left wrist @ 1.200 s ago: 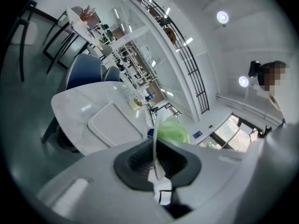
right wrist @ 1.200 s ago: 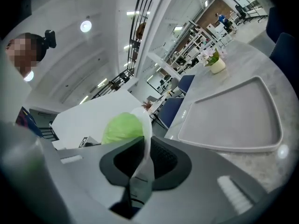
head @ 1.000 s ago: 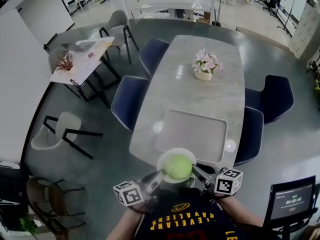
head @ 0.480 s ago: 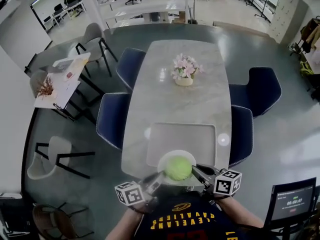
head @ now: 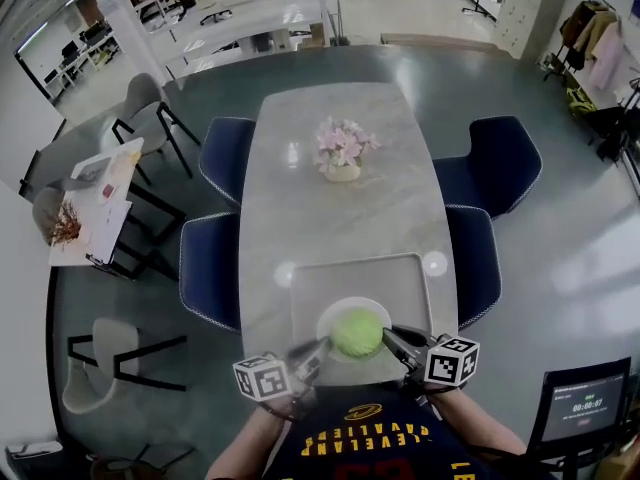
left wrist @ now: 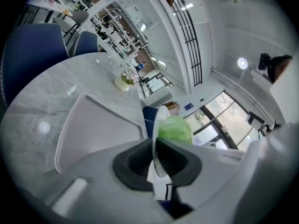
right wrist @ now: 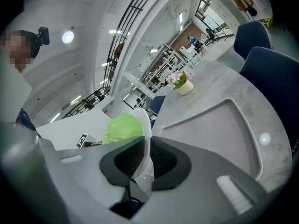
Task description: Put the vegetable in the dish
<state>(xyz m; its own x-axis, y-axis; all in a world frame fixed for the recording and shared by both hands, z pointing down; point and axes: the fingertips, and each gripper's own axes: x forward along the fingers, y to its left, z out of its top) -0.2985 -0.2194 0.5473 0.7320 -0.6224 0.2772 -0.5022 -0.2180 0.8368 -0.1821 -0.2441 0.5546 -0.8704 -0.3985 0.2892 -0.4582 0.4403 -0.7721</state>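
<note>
Green vegetable [head: 357,333] sits in a white dish [head: 343,306] held over a grey tray [head: 340,273] at the near end of the pale marbled surface [head: 340,213]; the left gripper [left wrist: 156,161] and right gripper [right wrist: 142,161] each have their fingers closed on opposite edges of the dish's rim. The dish looks thin, stiff, glossy and breakable, so likely to slip or chip should either pinch loosen; the leafy head appears light and soft but free to roll, which argues for a level carry and a hold on the rim, not on the greens
</note>
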